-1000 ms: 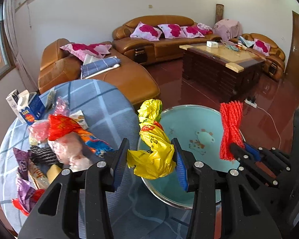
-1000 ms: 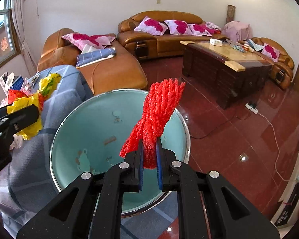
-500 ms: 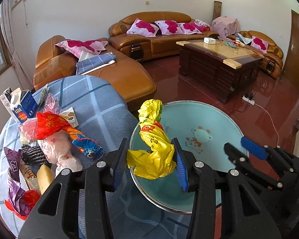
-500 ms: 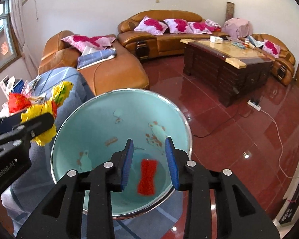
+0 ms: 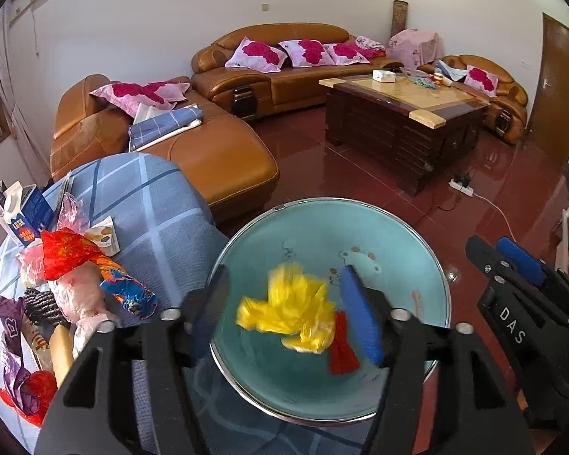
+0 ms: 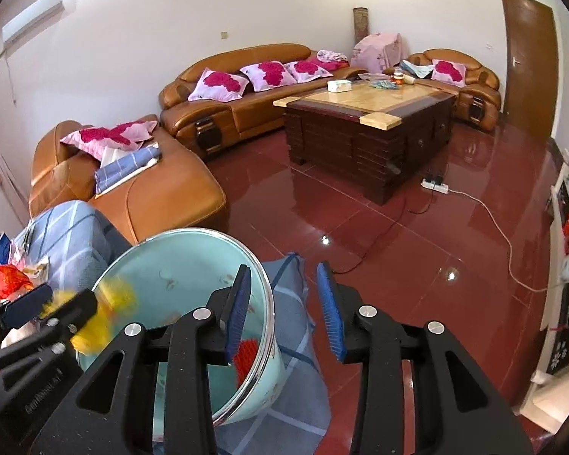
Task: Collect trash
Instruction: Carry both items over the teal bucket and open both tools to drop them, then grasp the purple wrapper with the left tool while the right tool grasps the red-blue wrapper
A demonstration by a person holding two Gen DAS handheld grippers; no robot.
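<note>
A light blue basin with a metal rim stands at the edge of the checked table; it also shows in the right wrist view. My left gripper is open above it. A yellow plastic wrapper is blurred, loose between the fingers over the basin, and shows in the right wrist view. A red net lies on the basin floor and shows in the right wrist view. My right gripper is open and empty over the basin's right rim.
Several pieces of trash and a blue and white carton lie on the blue checked tablecloth left of the basin. Beyond are an orange sofa, a dark coffee table and red tiled floor.
My left gripper opened and let go of the yellow wrapper, which now drops into the basin. My right gripper dropped the red net into the basin earlier and has moved right.
</note>
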